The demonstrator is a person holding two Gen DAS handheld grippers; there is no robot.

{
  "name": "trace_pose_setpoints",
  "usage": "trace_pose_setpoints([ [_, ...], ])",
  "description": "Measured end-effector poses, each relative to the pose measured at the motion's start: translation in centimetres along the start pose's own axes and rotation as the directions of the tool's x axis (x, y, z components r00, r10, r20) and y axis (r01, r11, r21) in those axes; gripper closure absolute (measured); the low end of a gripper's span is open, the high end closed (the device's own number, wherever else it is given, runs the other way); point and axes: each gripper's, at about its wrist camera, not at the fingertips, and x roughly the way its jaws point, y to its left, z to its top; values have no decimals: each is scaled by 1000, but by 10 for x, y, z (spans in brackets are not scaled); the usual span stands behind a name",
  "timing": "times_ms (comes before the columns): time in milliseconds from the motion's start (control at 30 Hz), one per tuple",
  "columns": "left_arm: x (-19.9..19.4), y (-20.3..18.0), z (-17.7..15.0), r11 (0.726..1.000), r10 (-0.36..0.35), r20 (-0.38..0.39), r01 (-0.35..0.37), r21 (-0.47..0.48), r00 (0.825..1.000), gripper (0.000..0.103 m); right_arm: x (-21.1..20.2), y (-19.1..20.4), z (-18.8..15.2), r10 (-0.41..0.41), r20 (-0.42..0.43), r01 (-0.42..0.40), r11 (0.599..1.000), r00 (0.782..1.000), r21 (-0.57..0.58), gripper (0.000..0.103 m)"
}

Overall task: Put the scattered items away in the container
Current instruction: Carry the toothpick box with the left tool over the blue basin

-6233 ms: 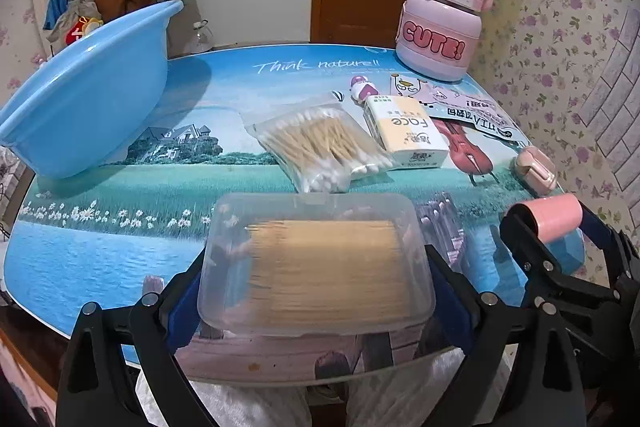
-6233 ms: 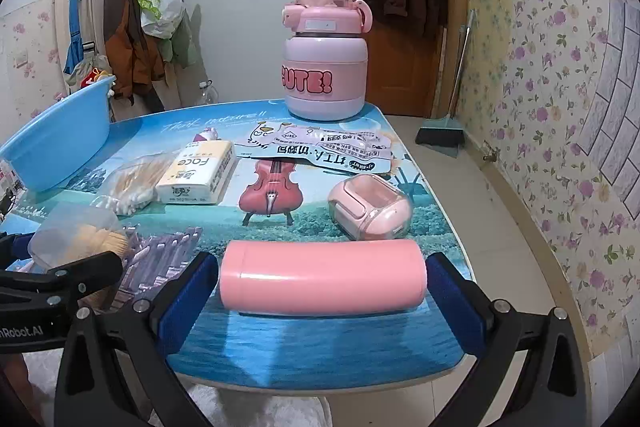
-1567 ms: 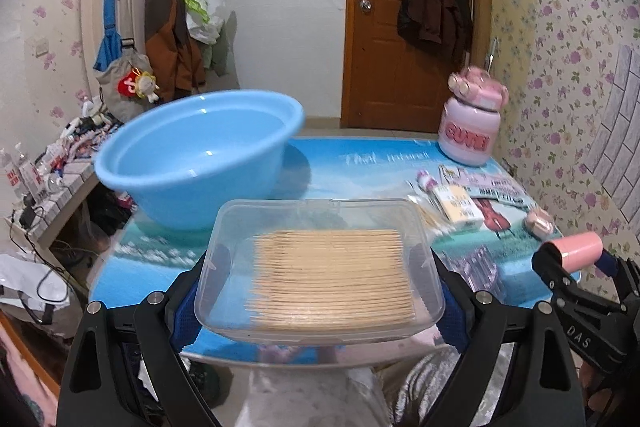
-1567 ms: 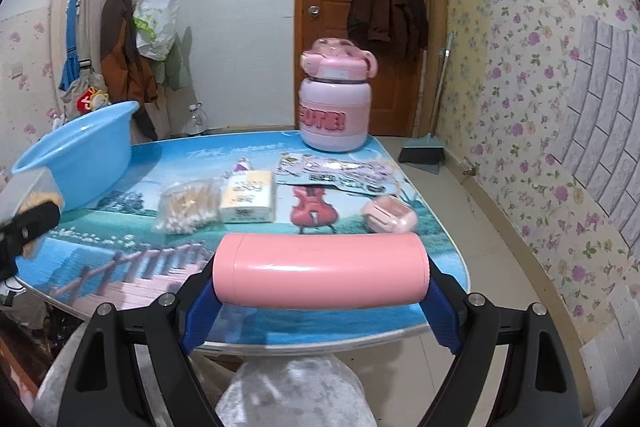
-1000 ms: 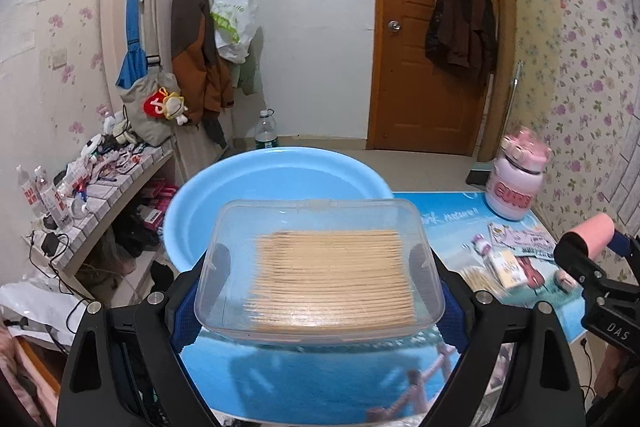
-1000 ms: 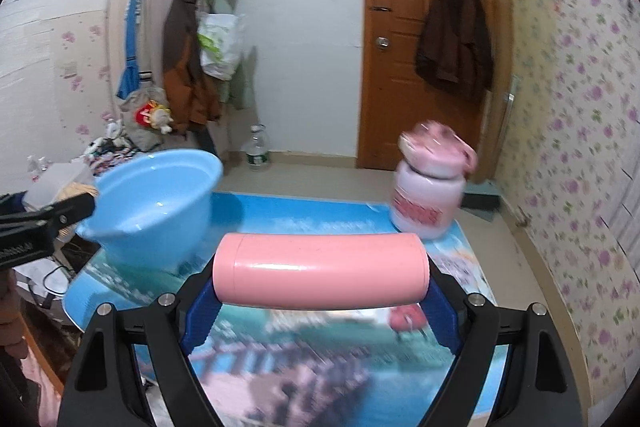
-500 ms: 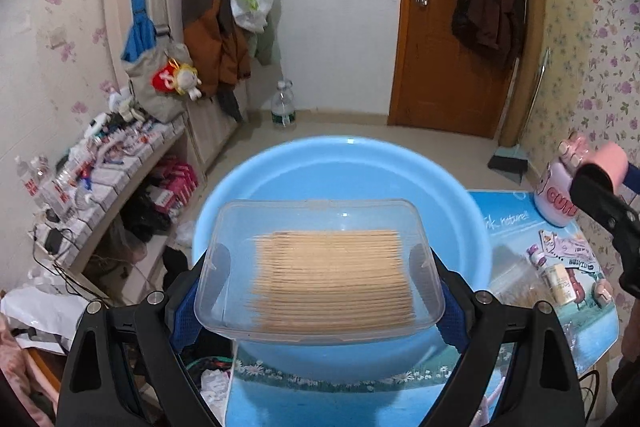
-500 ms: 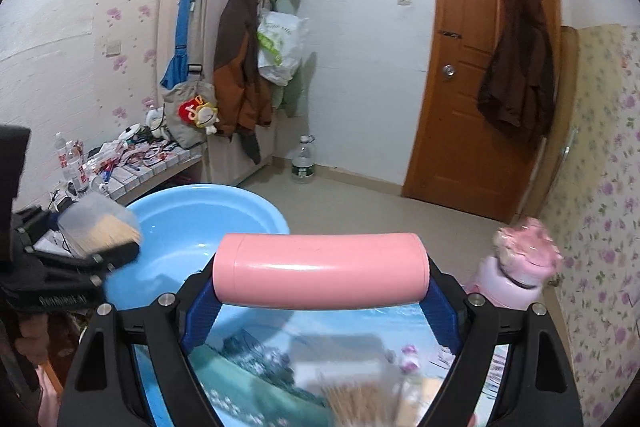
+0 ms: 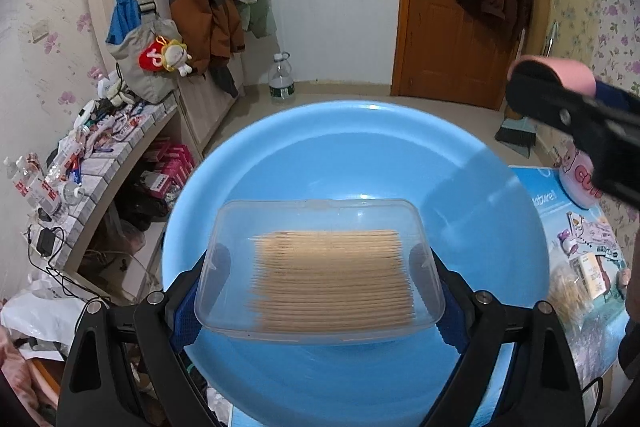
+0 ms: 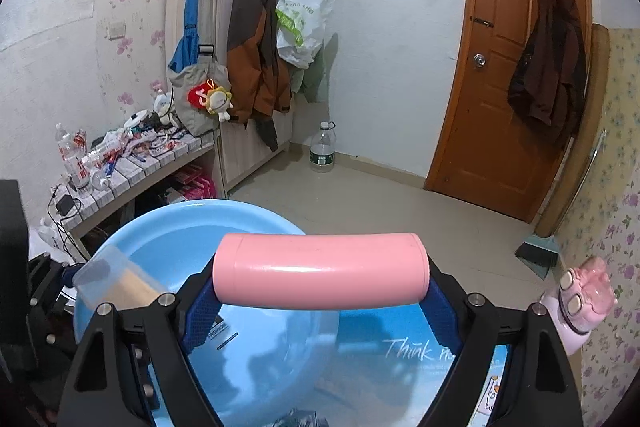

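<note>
Scenic-print table (image 10: 400,367), blue basin (image 9: 500,195) at its edge, pink jug (image 10: 580,311), small packets (image 9: 592,267) beyond

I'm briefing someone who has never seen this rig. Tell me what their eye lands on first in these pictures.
First, the big blue basin filling the left wrist view, with the left gripper holding a clear box of toothpicks right over its hollow. Next, the pink cylinder clamped crosswise in the right gripper, poised by the basin's rim. Behind them, coats hang beside a brown door.
</note>
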Motion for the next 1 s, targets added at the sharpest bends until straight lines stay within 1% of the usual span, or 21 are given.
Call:
trace_pose_setpoints([
  [133,10,2,0,1000,-12,-42,12,-1,999,11,11,-1,2,5,-14,-5,1000,1000,25,16],
  [300,18,-1,-1,1000,-23,-83,24,5,996,11,19,2,-4,5,-35,-4,1000,999,15,16],
  [433,24,-6,-3,1000,-26,-113,27,14,993,11,17,1,-8,5,-36,-4,1000,999,17,15],
  [600,27,-12,-6,999,-26,-126,29,22,992,11,18,-1,-12,4,-41,-4,1000,999,13,16],
  [767,29,-15,-6,999,-9,-123,14,40,992,10,22,-1,-17,5,-58,-4,1000,998,23,15],
  [900,30,-12,-4,998,-16,-127,23,50,992,10,25,1,-20,8,-67,-7,1000,998,14,16],
  [1000,27,-10,-5,998,-16,-116,24,63,993,10,26,3,-22,13,-73,-12,1000,997,10,16],
])
